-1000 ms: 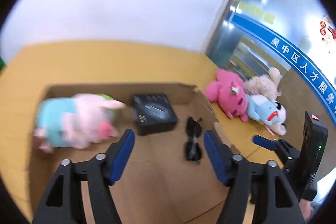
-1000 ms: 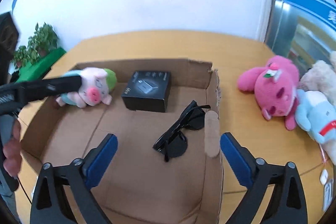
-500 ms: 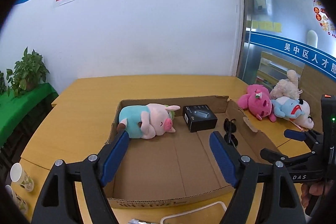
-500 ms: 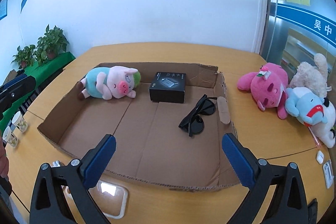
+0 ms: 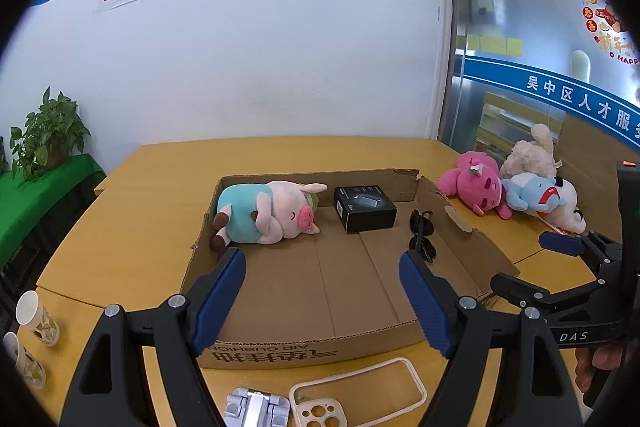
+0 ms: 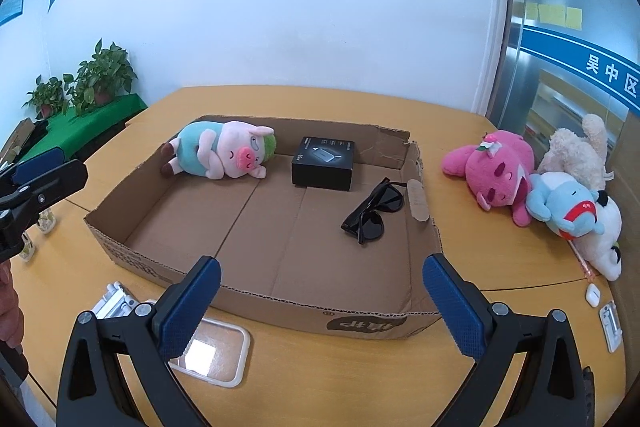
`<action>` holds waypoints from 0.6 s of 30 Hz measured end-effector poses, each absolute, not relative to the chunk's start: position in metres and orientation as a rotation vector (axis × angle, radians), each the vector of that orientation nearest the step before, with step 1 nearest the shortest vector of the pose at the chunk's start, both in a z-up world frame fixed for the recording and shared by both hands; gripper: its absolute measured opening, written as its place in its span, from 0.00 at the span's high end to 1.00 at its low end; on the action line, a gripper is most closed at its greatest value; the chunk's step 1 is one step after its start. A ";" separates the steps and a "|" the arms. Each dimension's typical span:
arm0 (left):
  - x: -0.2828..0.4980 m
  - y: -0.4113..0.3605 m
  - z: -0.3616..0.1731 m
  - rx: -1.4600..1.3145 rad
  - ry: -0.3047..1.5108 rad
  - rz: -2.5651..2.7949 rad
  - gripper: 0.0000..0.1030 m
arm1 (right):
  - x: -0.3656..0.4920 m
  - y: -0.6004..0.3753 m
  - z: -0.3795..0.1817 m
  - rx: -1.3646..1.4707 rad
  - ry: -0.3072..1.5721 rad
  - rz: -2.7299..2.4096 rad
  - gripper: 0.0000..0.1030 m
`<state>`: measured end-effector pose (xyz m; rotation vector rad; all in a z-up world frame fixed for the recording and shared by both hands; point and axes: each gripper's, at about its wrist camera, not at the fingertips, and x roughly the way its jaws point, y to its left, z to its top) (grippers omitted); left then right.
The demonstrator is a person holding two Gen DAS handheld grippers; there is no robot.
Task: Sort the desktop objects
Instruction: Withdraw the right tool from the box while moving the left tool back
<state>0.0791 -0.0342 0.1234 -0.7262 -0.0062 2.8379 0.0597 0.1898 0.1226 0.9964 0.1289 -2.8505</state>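
Table (image 6: 280,103), yellow wood, carries an open cardboard box (image 6: 256,303). Inside it along the far wall: pig plush (image 6: 220,155), black box (image 6: 323,163), sunglasses (image 6: 372,213) near the right wall. Pink plush (image 6: 492,167), beige plush (image 6: 576,147) and blue-white plush (image 6: 572,211) are piled right of the box. Your left gripper (image 5: 320,283) hangs over the box's near end, jaws wide, holding nothing. Your right gripper (image 6: 320,291) is the same: wide, empty, touching nothing. Phone case (image 5: 356,391) lies on the table before the box.
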 end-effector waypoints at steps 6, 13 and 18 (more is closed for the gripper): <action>0.082 -0.042 0.103 -0.811 -0.080 2.805 0.23 | 0.070 0.187 0.116 0.991 0.105 -2.802 0.00; 0.088 -0.056 0.053 -1.000 -0.141 2.770 0.23 | 0.072 0.180 0.076 1.086 0.047 -2.643 0.00; 0.089 -0.061 0.027 -1.109 -0.166 2.726 0.23 | 0.068 0.160 0.032 1.192 0.017 -2.493 0.01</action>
